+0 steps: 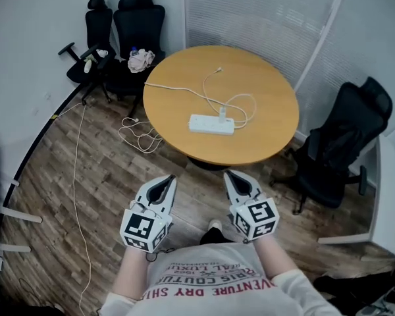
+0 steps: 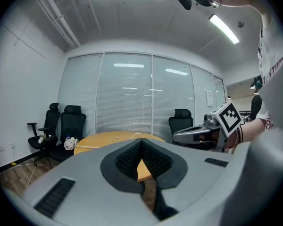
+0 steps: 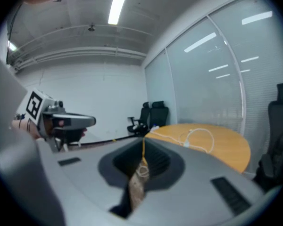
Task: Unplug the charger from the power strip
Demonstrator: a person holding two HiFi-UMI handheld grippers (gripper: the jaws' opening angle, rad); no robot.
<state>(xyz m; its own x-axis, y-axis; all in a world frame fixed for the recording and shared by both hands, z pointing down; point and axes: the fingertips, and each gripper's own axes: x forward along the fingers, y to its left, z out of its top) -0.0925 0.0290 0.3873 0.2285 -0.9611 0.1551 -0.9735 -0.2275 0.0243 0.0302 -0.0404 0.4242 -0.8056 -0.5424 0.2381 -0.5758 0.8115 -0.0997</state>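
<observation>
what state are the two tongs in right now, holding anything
Left tongs: closed, holding nothing.
Right tongs: closed, holding nothing.

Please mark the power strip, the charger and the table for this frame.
power strip point(image 1: 206, 124), head view, middle of its white top face.
charger point(image 1: 222, 114), head view, its white body standing in the strip.
table point(image 1: 184, 68), head view, bare wood on the far left of the top.
</observation>
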